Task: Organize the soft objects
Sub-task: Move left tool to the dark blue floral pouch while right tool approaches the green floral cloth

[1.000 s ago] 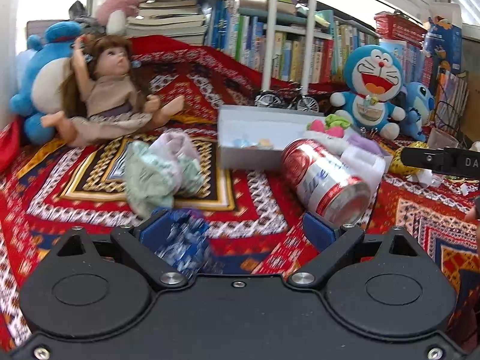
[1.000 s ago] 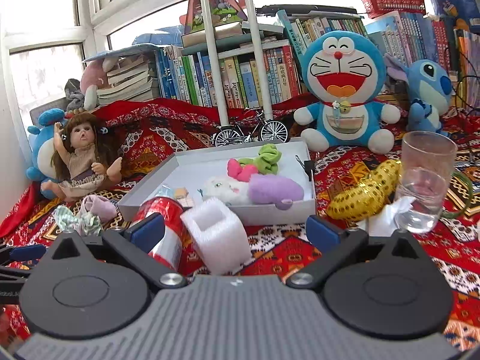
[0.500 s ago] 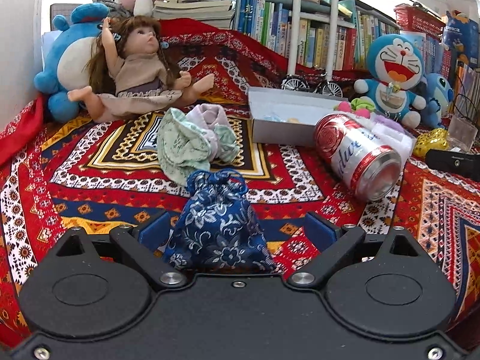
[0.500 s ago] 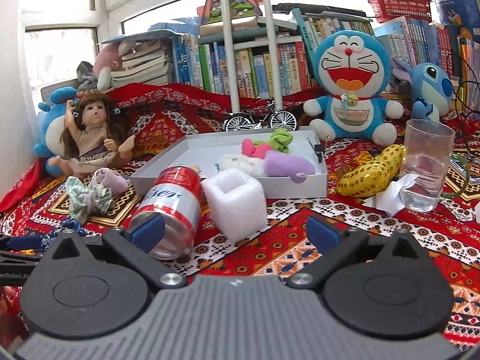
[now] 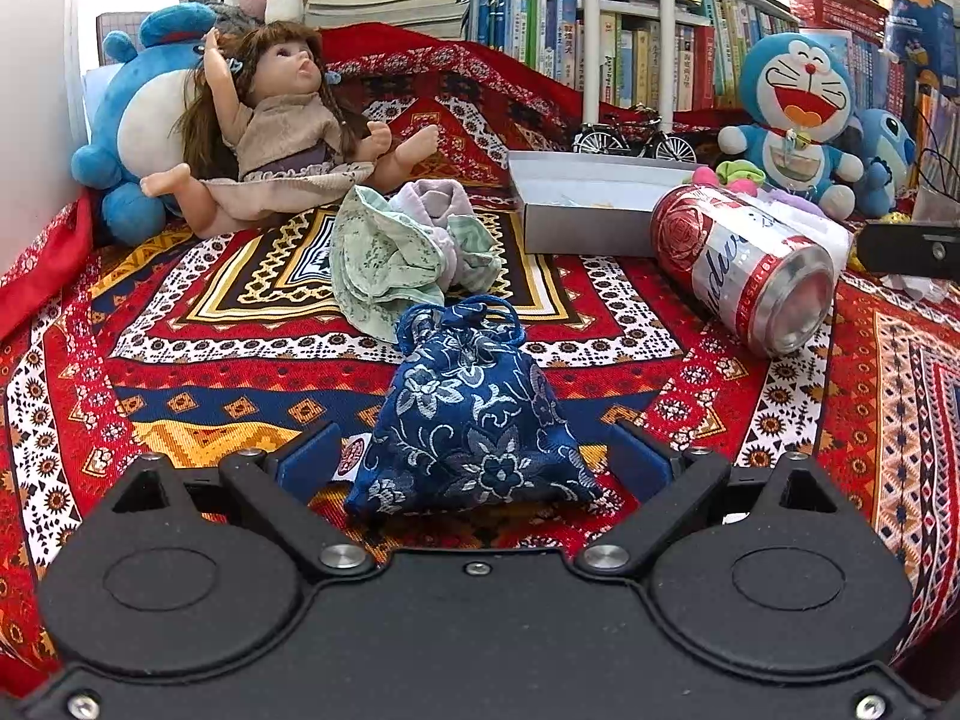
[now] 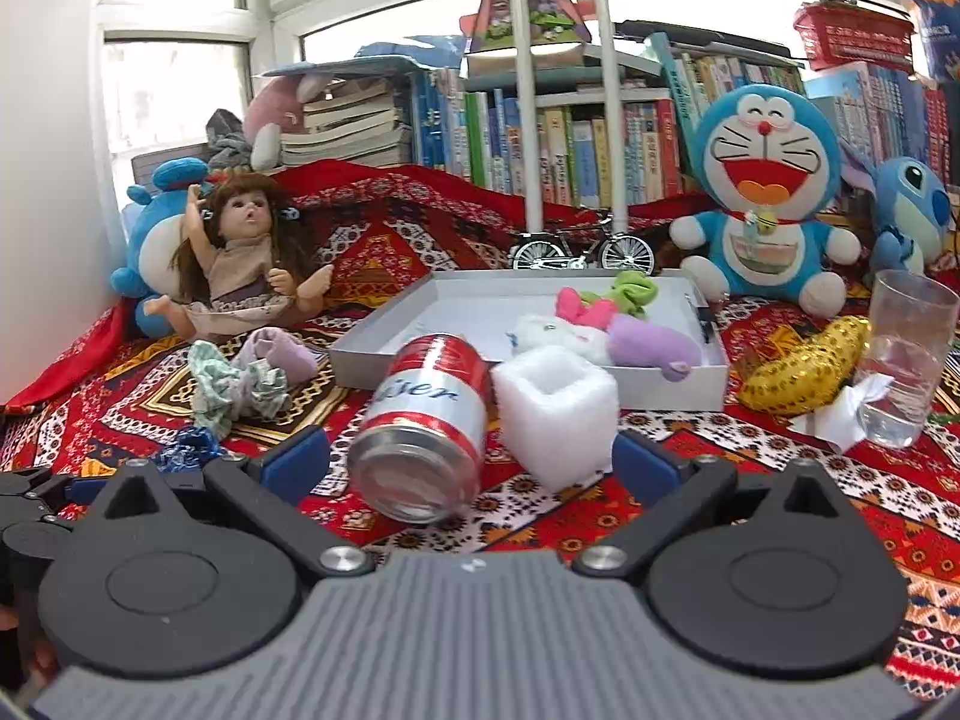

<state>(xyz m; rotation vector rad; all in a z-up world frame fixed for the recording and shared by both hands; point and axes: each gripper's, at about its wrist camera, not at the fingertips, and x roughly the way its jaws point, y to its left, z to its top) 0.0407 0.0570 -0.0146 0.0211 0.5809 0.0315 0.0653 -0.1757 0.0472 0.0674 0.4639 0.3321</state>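
A blue floral drawstring pouch (image 5: 471,414) lies on the red patterned cloth (image 5: 180,360), between the fingers of my left gripper (image 5: 471,459), which is open and not touching it. Just beyond it sits a crumpled green and lilac cloth bundle (image 5: 408,246). The right wrist view shows the same bundle (image 6: 246,381) and pouch (image 6: 189,447) at left. My right gripper (image 6: 470,461) is open, with a red can (image 6: 426,426) on its side and a white foam block (image 6: 558,414) ahead between its fingers. The grey box (image 6: 672,390) holds white (image 6: 564,333), purple (image 6: 654,345), pink and green soft toys.
A doll (image 5: 276,138) leans on a blue plush (image 5: 138,138) at back left. A Doraemon plush (image 6: 768,204), a Stitch plush (image 6: 912,204), a glass (image 6: 906,354), a gold banana-shaped toy (image 6: 804,366) and crumpled paper are at right. A toy bicycle (image 6: 582,249) and books line the back.
The blue pouch, blurred by the left finger one second ago, now rests still on the cloth between the open left fingers. The right gripper has shifted, so the can lies centred before it.
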